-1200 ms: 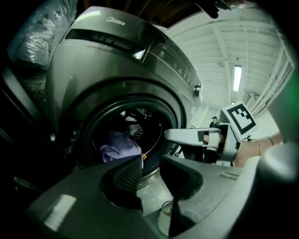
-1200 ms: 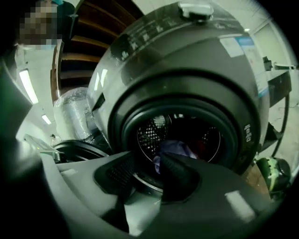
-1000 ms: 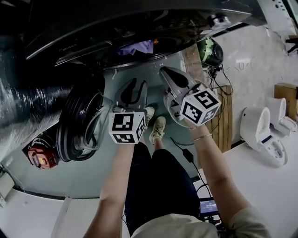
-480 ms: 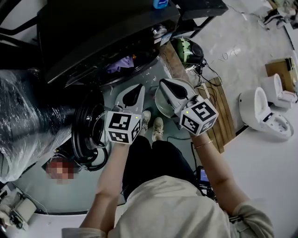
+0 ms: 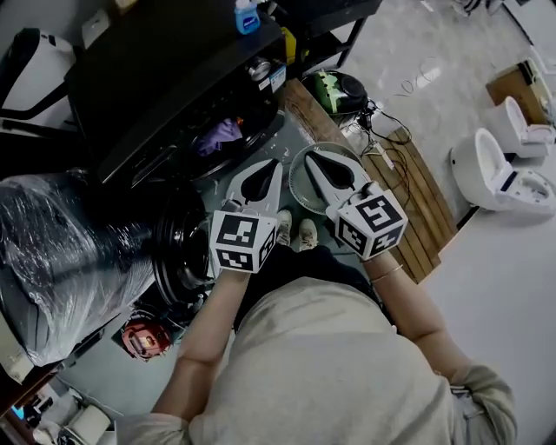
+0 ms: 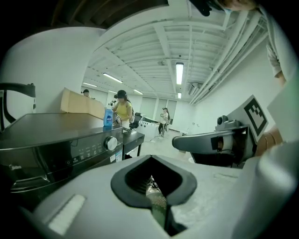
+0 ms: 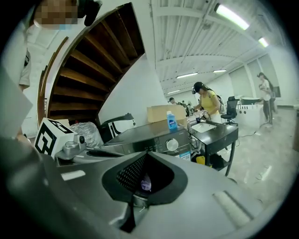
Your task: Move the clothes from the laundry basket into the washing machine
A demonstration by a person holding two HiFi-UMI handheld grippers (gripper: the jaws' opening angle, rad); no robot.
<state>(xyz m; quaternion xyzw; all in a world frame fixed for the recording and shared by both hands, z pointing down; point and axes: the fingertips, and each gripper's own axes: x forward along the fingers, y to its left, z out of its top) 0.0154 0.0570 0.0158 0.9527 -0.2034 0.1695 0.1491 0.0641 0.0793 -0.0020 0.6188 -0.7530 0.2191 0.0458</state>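
Left gripper (image 5: pixel 273 167) closed, right gripper (image 5: pixel 313 161) closed, clear of washing machine (image 5: pixel 165 74)

We note the washing machine (image 5: pixel 148 69) at eleven o'clock, bottle (image 5: pixel 247 16) on top, clothes (image 5: pixel 219 135) inside it, laundry basket (image 5: pixel 323 145) at one o'clock.

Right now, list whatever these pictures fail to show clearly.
Round basket: head view, right gripper covers its middle; contents unknown.
Washing machine drum: head view, dark; only a purple garment shows.
Blue bottle label: too small in every view.
Control panel print: left gripper view, too small.
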